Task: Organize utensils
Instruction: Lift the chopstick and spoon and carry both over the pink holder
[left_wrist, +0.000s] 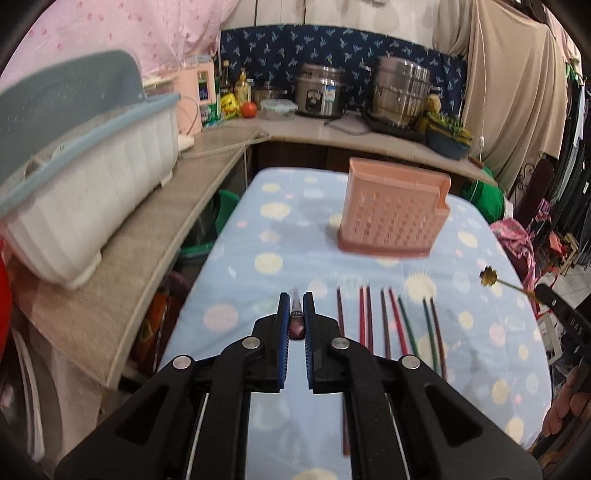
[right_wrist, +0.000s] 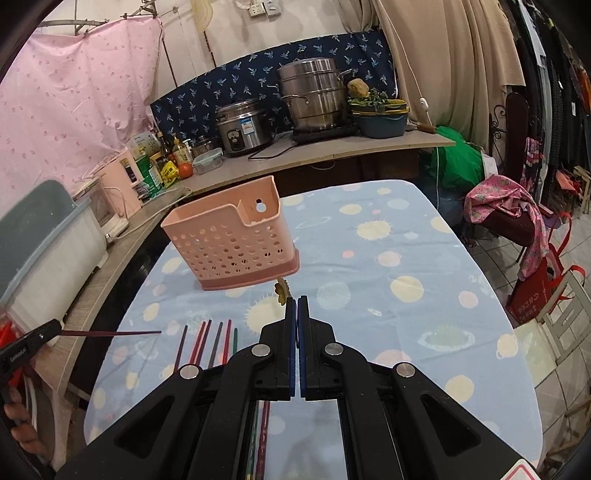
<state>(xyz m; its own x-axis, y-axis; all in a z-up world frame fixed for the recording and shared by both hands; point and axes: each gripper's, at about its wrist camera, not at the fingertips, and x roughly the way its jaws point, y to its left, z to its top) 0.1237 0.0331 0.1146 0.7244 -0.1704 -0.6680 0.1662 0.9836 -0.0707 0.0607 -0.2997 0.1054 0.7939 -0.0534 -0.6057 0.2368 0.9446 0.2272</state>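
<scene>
Holding 1 utensil each: left gripper (left_wrist: 296, 295) pinches a dark chopstick (left_wrist: 297, 325), axis pointing far; right gripper (right_wrist: 297, 298) pinches a gold flower-ended pick (right_wrist: 282, 290). Pink holder (right_wrist: 229, 243) stands upright, far-left of right gripper, nearer it; remaining chopsticks (left_wrist: 388, 325) lie on table.

Soft, even indoor light; fisheye-bent edges, dark corners, slight motion blur.

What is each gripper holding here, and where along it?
The left gripper is shut on a dark red chopstick near its thick end. The right gripper pinches a thin gold utensil by its stem, below its flower-shaped end.
</scene>
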